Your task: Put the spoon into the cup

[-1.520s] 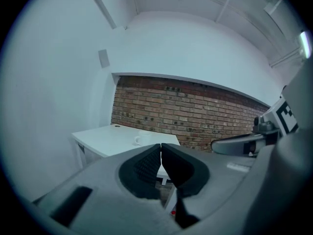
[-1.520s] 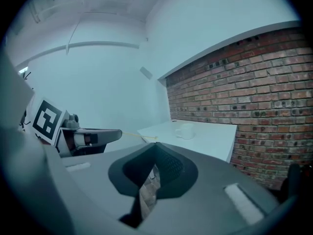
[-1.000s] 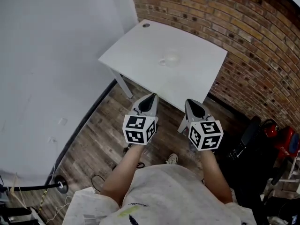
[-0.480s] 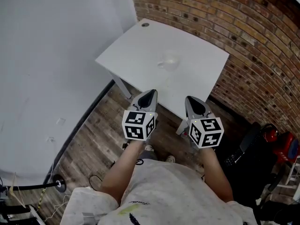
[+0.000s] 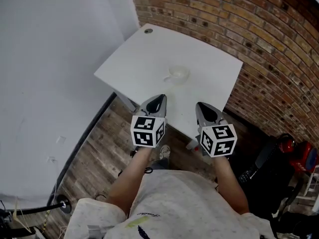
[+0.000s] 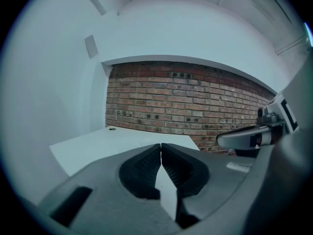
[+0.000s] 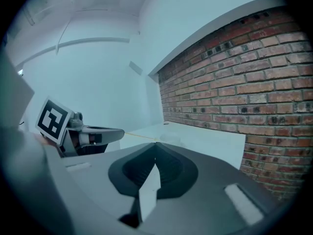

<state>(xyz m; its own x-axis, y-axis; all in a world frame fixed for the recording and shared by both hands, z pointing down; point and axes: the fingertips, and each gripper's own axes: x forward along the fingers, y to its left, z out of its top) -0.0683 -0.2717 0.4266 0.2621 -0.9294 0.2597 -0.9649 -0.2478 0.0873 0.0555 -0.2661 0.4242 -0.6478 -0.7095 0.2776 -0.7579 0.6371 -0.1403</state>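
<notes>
Closer now, the table (image 5: 144, 54) and its cup (image 5: 178, 73) sit lower in the head view than before. The left gripper (image 5: 158, 99) and right gripper (image 5: 203, 107) hover by the near edge, jaws pressed together on nothing. Only the right gripper view catches the cup faintly; the left shows table and brick wall (image 6: 161, 102). I cannot make out the spoon.

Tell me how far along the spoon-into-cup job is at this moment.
Done: nothing visible. The cup sits alone on the white table; a small stub at its side could be a handle or the spoon, too small to tell. In hand: nothing. The left gripper and right gripper have jaws together, empty, short of the cup. Left: find and grip the spoon, then lower it into the cup.
</notes>
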